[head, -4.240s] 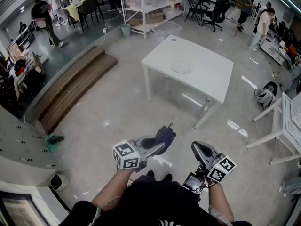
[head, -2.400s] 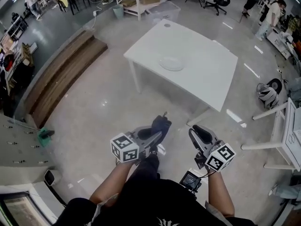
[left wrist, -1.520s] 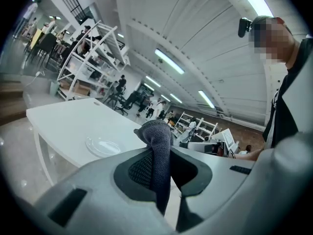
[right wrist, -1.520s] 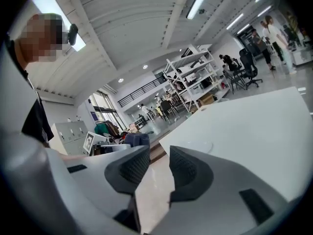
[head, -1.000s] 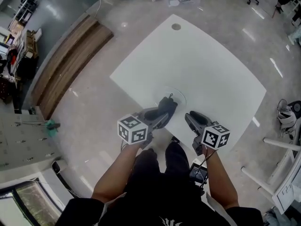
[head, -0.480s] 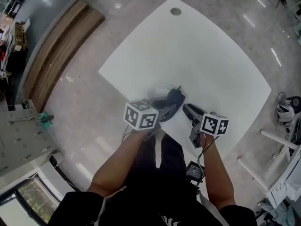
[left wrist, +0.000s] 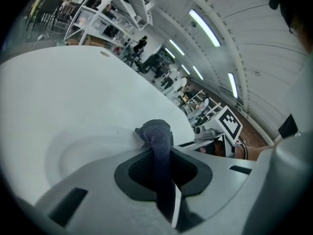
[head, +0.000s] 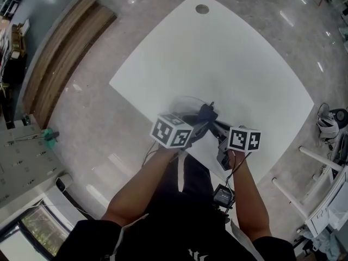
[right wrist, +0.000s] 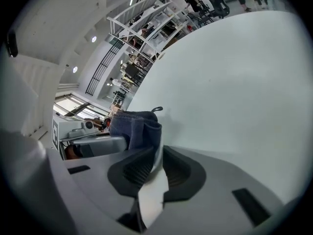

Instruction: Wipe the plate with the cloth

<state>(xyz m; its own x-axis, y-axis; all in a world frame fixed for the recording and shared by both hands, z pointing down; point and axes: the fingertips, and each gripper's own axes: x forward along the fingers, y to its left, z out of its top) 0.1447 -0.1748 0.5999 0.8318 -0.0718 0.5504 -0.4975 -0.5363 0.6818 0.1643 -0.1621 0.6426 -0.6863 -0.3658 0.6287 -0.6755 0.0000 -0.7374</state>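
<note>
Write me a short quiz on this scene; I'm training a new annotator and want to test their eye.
1. Multiple choice: what is clamped in the fingers of the left gripper? A) a sponge B) a dark cloth C) a fork
2. True or false: the plate lies on the floor.
3. Fill in: the table top is ___ in colour.
Key: 1 B; 2 false; 3 white.
</note>
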